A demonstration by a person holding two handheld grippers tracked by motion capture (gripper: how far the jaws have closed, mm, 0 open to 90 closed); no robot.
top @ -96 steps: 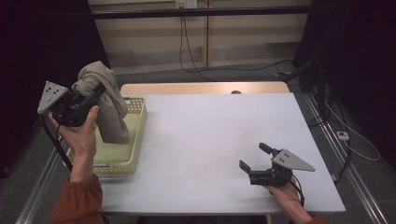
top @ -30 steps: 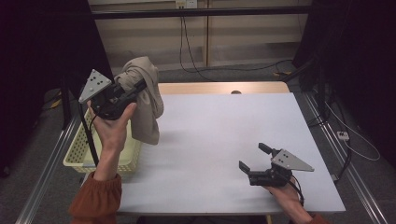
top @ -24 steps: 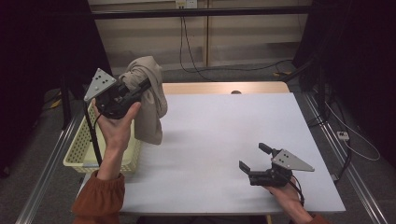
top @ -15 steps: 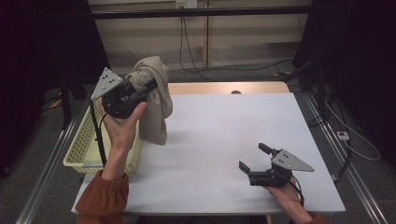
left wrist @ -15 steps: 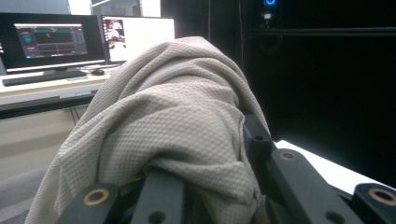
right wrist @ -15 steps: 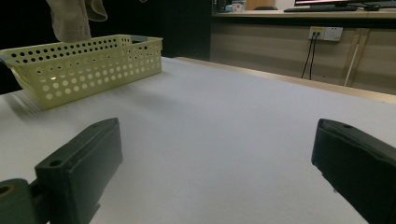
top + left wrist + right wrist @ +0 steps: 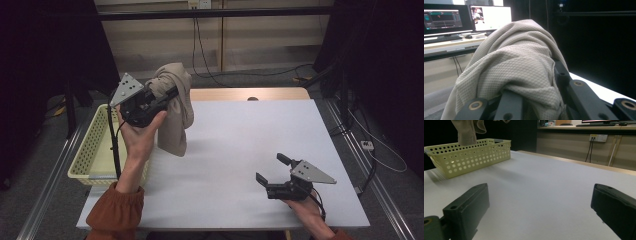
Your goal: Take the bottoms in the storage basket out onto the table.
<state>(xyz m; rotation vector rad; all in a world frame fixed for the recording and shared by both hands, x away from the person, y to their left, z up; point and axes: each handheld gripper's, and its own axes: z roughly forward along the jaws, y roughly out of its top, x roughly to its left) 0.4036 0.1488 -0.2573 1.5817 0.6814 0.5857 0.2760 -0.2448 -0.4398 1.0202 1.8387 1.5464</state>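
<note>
Up near the table's left edge, the left gripper [image 7: 170, 95] is clamped on a beige waffle-weave cloth [image 7: 175, 112] held in the air beside the yellow perforated basket [image 7: 92, 150]; folds hide its jaw tips and whatever the basket contains. Low on the white table [image 7: 240, 140], the right gripper [image 7: 270, 170] rests with jaws wide and bare.

Dark room, pale panelled back wall [image 7: 220, 37] with a socket [image 7: 196, 4], grey floor [image 7: 260, 80], trailing cables [image 7: 235, 70]
</note>
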